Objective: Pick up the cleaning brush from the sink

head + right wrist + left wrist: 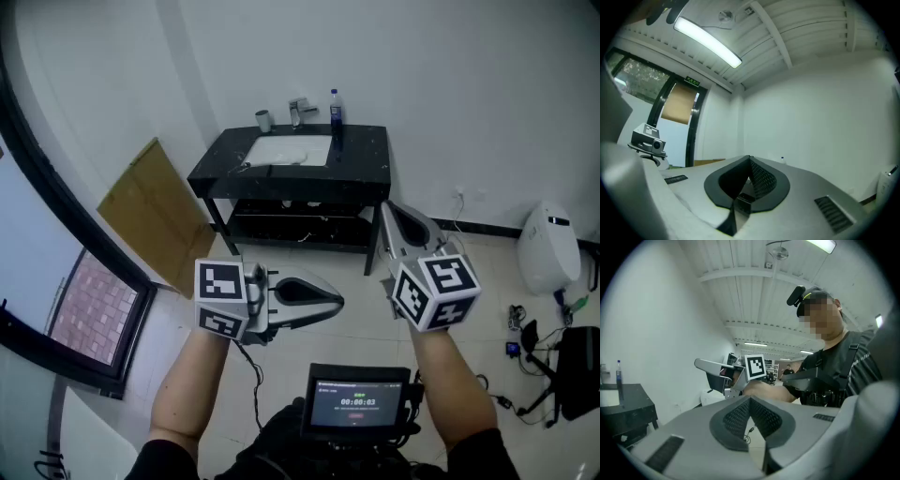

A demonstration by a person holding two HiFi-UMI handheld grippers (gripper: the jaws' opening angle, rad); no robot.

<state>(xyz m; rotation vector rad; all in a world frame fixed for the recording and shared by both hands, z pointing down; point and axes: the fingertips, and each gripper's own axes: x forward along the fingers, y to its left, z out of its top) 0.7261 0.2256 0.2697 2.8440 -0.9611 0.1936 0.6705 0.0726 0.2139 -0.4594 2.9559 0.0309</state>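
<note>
Black counter (364, 159), white sink (298, 148), bottle (335, 108), cup (263, 120)

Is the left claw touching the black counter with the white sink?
Apart. The head view shows the left claw held in mid-air, with pale tiled floor between its tip and the black counter with the white sink.

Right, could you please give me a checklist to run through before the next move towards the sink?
1. Left gripper empty: ok, jaws together, nothing between them.
2. Right gripper empty: ok, jaws together, nothing between them.
3. Sink in view: ok, set in the black vanity ahead.
4. Cleaning brush located: cannot tell, too small to make out.
5. Grippers near sink: not ok, both held well short of it.
6. Bottle and cup clear of sink: ok, standing by the faucet.
</note>
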